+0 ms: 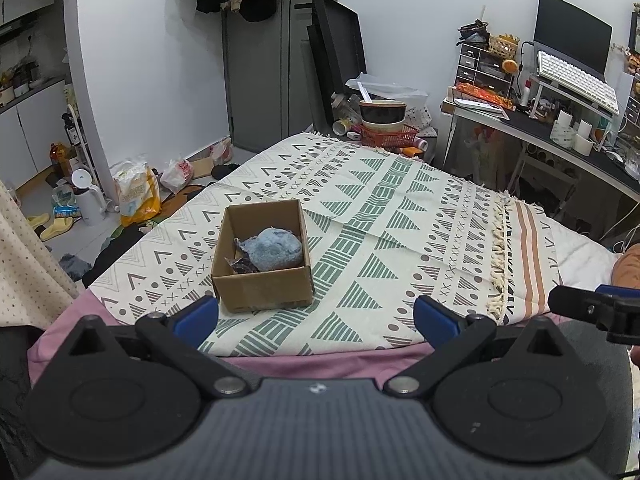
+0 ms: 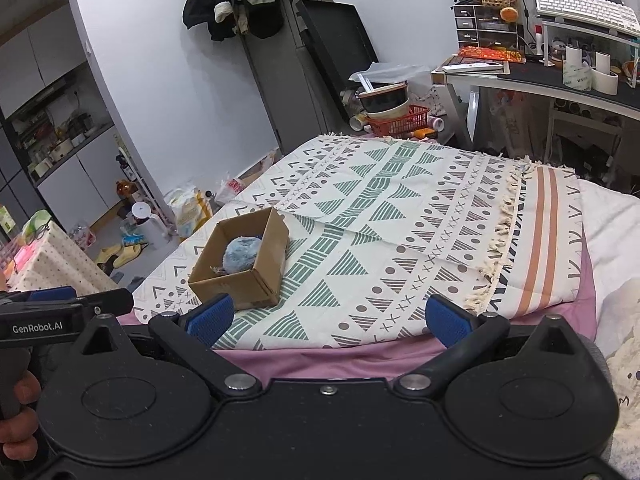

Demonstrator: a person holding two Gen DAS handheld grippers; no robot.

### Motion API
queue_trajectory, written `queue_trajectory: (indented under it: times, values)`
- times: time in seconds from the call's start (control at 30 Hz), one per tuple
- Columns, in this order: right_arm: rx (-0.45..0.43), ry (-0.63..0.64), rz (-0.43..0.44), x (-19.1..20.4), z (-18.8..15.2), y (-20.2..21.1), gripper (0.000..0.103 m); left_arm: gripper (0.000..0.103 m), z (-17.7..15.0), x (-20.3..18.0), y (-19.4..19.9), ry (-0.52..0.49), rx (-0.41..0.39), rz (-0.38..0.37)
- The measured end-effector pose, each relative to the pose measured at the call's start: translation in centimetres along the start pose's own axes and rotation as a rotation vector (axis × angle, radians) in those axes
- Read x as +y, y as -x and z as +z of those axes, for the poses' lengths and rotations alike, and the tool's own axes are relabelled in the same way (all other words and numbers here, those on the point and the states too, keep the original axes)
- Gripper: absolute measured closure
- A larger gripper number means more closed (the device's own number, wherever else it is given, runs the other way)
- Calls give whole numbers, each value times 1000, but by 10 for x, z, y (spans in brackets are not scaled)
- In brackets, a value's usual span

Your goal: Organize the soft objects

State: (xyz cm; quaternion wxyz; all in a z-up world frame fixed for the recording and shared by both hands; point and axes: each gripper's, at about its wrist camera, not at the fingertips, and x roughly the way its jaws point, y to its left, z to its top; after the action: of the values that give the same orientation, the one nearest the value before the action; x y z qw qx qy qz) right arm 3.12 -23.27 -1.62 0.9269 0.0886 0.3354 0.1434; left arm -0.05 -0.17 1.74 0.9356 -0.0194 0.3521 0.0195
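Note:
An open cardboard box (image 1: 262,292) stands on the patterned blanket (image 1: 380,216) near its left front corner. A fluffy blue soft object (image 1: 276,250) lies inside it, with a dark scrap beside it. In the right wrist view the box (image 2: 240,280) and the blue object (image 2: 241,256) are at left. My left gripper (image 1: 316,316) is open and empty, held back from the box above the bed's front edge. My right gripper (image 2: 328,316) is open and empty, to the right of the box.
A pink sheet (image 1: 320,364) shows under the blanket's front edge. A red basket with bowls (image 1: 386,128) stands behind the bed. A cluttered desk (image 1: 560,120) is at right. Bags, slippers and bottles lie on the floor (image 1: 120,200) at left.

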Motion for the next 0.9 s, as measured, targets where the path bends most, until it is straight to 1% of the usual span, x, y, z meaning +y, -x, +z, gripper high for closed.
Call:
queue_trajectory:
  times: [0.9]
  values:
    - [-4,8,-15,-2,0,0,0,0,-1,-4,3,-8,-4,-3]
